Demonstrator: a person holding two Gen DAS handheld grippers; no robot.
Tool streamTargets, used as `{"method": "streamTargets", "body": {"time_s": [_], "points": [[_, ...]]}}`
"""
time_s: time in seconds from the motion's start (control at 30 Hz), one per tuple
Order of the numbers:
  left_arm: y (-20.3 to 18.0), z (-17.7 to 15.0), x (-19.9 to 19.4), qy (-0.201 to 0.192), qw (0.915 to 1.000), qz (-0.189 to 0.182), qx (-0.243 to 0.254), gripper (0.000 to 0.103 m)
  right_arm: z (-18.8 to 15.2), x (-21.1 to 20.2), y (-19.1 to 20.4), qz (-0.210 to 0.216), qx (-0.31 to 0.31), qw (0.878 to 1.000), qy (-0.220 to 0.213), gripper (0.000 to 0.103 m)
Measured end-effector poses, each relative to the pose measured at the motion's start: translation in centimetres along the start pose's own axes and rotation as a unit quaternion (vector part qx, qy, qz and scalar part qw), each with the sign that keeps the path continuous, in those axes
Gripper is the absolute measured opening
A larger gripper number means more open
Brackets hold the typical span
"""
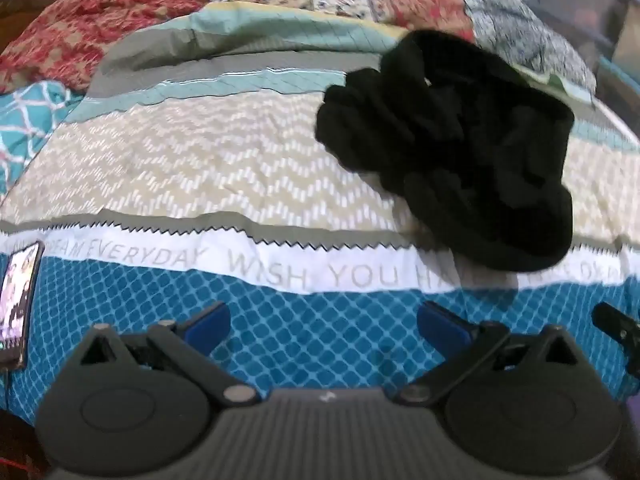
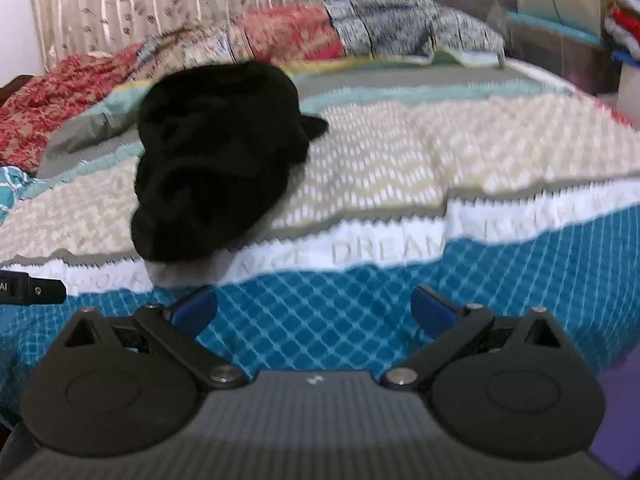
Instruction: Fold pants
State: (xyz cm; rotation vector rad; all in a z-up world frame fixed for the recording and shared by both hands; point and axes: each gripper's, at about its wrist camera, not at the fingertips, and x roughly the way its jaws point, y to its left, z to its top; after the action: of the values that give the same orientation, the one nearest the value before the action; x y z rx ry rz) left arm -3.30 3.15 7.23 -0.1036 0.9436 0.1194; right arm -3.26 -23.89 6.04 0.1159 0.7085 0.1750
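Note:
The black pants lie crumpled in a heap on the patterned bedspread, up and to the right in the left wrist view. In the right wrist view the same pants sit up and to the left on the bedspread. My left gripper hangs open over the blue diamond band, well short of the heap, with nothing between its blue pads. My right gripper is open too, over the same blue band, nearer than the pants and empty. A black part of the other gripper shows at the left edge.
A phone with a lit screen lies at the bed's left side. Red and floral quilts are bunched along the far side. A curtain hangs behind the bed, and shelves with folded cloth stand at the far right.

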Motion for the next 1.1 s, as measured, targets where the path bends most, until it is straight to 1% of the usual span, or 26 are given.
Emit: {"method": "streamTargets", "body": {"time_s": [0.07,0.1,0.13,0.17,0.2,0.23,0.27,0.3,0.33,0.4,0.47,0.5,0.53,0.57,0.6,0.63,0.67,0.7,0.73,0.77,0.8,0.83,0.9,0.97,1.03,1.1], "points": [[0.6,0.1,-0.1,-0.004,0.9999,0.002,-0.014,0.101,0.5,-0.2,0.3,0.003,-0.008,1.0,-0.01,0.092],[1.1,0.3,-0.1,-0.006,0.9998,0.003,-0.019,0.099,0.7,-0.2,0.3,0.006,-0.012,1.0,-0.013,0.08],[1.1,-0.1,0.0,-0.009,0.9997,0.006,-0.023,0.09,0.9,-0.3,0.3,0.009,-0.016,1.0,-0.014,0.063],[1.1,-0.3,0.1,-0.01,0.9996,0.005,-0.026,0.08,1.2,-0.1,0.2,0.013,-0.021,1.0,-0.012,0.055],[1.3,-0.5,0.1,-0.009,0.9995,0.002,-0.031,0.076,1.5,0.3,0.3,0.017,-0.025,0.999,-0.009,0.04],[1.5,-0.5,0.2,-0.008,0.9992,-0.003,-0.038,0.067,2.0,0.5,0.2,0.023,-0.027,0.999,-0.008,0.031],[1.8,-0.4,0.3,-0.006,0.9989,-0.012,-0.045,0.061,2.5,0.7,0.1,0.029,-0.027,0.999,-0.01,0.028],[2.0,-0.2,0.4,-0.004,0.9982,-0.026,-0.055,0.06,3.4,0.9,-0.2,0.035,-0.026,0.999,-0.016,0.028],[2.0,0.0,0.6,-0.002,0.9965,-0.046,-0.07,0.059,4.2,1.0,-0.2,0.036,-0.023,0.999,-0.026,0.028],[2.2,1.2,1.7,0.011,0.9887,-0.111,-0.1,0.063,6.5,1.5,-0.8,0.033,-0.014,0.998,-0.045,0.03],[1.8,2.3,3.4,0.028,0.9799,-0.155,-0.123,0.081,8.9,2.3,-1.8,0.034,0.015,0.998,-0.05,0.03],[1.3,2.8,4.4,0.036,0.9763,-0.169,-0.13,0.085,9.6,2.4,-2.3,0.038,0.031,0.997,-0.052,0.031],[0.5,3.4,5.7,0.046,0.9735,-0.181,-0.133,0.09,10.2,2.4,-2.7,0.044,0.047,0.996,-0.057,0.034],[-0.4,3.8,7.0,0.059,0.971,-0.188,-0.136,0.09,10.8,2.4,-3.1,0.052,0.061,0.995,-0.063,0.038],[-1.3,4.2,8.4,0.075,0.968,-0.194,-0.141,0.089,10.9,2.3,-3.0,0.056,0.066,0.994,-0.067,0.048],[-2.1,4.4,9.4,0.085,0.9649,-0.202,-0.144,0.079,11.2,2.3,-2.9,0.059,0.069,0.993,-0.071,0.056],[-2.8,4.6,10.4,0.094,0.9616,-0.212,-0.146,0.054,11.5,2.4,-2.8,0.062,0.067,0.993,-0.073,0.059],[-3.4,4.6,11.2,0.1,0.9598,-0.22,-0.143,0.037,12.0,2.7,-2.5,0.065,0.057,0.994,-0.072,0.061],[-3.7,4.5,11.7,0.11,0.9579,-0.224,-0.141,0.011,12.5,2.9,-1.8,0.069,0.042,0.994,-0.071,0.063],[-3.6,4.2,11.6,0.115,0.9555,-0.228,-0.148,0.011,13.2,3.4,-1.2,0.073,0.021,0.995,-0.068,0.065],[-3.1,3.9,11.0,0.107,0.9541,-0.233,-0.154,0.01,14.0,4.0,-0.2,0.076,-0.008,0.995,-0.069,0.071],[-2.7,3.6,10.2,0.093,0.955,-0.237,-0.152,0.01,14.4,4.3,0.4,0.078,-0.03,0.994,-0.073,0.082],[-0.9,3.1,7.6,0.049,0.9612,-0.233,-0.139,0.01,15.6,5.5,2.1,0.08,-0.081,0.99,-0.084,0.093],[1.7,2.4,4.6,0.006,0.9653,-0.225,-0.133,0.01,16.5,7.6,3.4,0.078,-0.121,0.986,-0.084,0.093],[4.4,1.4,2.4,-0.009,0.9663,-0.215,-0.141,0.01,17.3,10.4,4.3,0.066,-0.132,0.987,-0.067,0.093],[6.7,0.0,0.6,-0.009,0.9654,-0.206,-0.16,0.01,18.0,12.7,5.2,0.069,-0.131,0.987,-0.056,0.093]]}}
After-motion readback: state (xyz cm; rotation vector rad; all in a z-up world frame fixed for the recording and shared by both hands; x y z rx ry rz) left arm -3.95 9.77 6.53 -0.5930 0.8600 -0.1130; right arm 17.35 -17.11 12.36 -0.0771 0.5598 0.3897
